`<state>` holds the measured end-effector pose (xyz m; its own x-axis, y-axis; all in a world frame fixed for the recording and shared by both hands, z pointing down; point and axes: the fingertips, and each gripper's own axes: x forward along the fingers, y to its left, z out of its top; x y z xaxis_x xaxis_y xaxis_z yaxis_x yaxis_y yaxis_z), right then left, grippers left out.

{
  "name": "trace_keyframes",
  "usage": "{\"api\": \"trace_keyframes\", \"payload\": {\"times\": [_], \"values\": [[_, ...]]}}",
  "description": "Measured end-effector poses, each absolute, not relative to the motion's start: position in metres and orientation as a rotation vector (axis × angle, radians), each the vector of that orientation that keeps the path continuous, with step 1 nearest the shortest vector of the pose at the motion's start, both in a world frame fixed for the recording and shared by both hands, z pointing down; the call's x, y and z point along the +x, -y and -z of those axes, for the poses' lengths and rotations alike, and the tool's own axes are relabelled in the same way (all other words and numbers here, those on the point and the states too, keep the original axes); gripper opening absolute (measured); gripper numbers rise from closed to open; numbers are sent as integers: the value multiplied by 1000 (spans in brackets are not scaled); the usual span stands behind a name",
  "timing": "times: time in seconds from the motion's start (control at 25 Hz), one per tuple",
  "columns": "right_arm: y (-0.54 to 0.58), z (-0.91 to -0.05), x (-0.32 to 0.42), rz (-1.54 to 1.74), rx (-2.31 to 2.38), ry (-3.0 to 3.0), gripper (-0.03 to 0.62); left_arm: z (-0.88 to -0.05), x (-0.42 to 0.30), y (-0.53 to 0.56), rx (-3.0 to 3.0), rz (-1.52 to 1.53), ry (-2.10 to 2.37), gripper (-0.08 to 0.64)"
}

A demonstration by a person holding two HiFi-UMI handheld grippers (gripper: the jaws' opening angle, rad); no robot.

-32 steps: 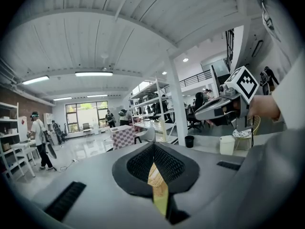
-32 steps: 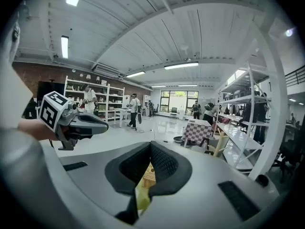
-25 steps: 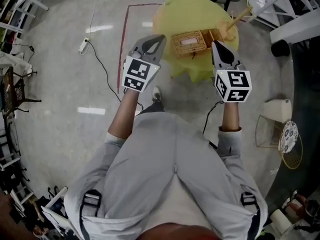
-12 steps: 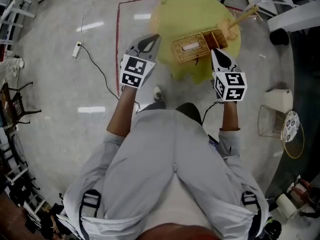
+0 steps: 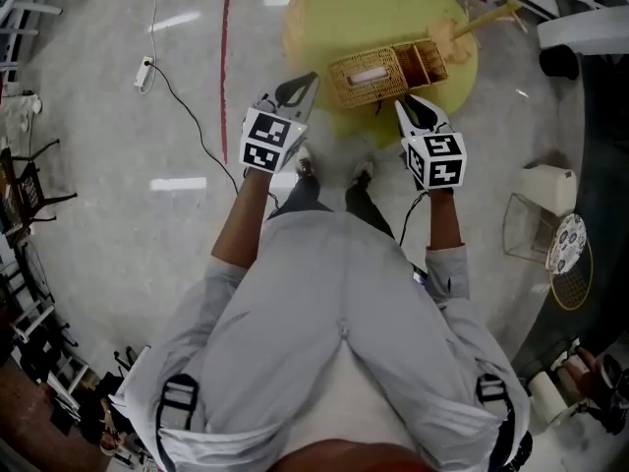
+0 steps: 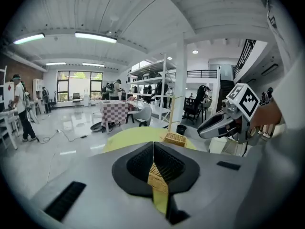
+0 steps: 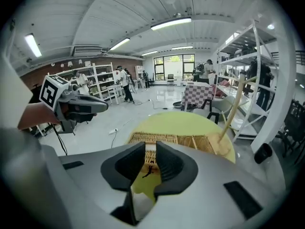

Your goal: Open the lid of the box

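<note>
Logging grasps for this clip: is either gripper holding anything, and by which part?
Nothing is held. The left gripper has its jaws shut on nothing. The right gripper has its jaws opening, empty, just short of the wicker box on the yellow table.

A round yellow-green counter (image 5: 344,13) carries a tan woven wicker box (image 5: 356,88) with a pale patch on top. At the counter's nine o'clock, a red taped line (image 5: 225,57) crosses the glossy pale grey floor (image 5: 108,195).

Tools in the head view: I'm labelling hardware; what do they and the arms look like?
The left tool and right tool are grey wedges, black inside the jaws, each with a black-and-white marker cube. The sleeves are light grey. The right tool's jaws are opening, nothing between them.
</note>
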<state>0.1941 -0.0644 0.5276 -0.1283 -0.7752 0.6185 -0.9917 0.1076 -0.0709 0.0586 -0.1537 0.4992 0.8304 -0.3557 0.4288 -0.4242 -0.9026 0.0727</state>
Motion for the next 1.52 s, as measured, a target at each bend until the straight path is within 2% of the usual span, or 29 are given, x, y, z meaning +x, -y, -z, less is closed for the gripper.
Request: {"api": "trace_keyframes", "payload": {"times": [0.52, 0.88, 0.96, 1.04, 1.2, 1.52], "values": [[50, -631, 180, -865, 1471, 1983, 119, -566, 54, 122, 2688, -758, 702, 29], [61, -677, 177, -952, 1462, 1929, 130, -592, 29, 124, 2629, -813, 763, 29], [64, -683, 175, -955, 1449, 1919, 115, -595, 24, 124, 2619, -819, 768, 29], [67, -686, 176, -951, 1449, 1911, 74, -597, 21, 124, 2613, -822, 771, 29], [65, -685, 177, -953, 1460, 1898, 43, -598, 20, 122, 2615, -821, 765, 29], [64, -655, 180, -911, 1496, 1904, 39, -582, 24, 132, 2656, -780, 725, 29]]}}
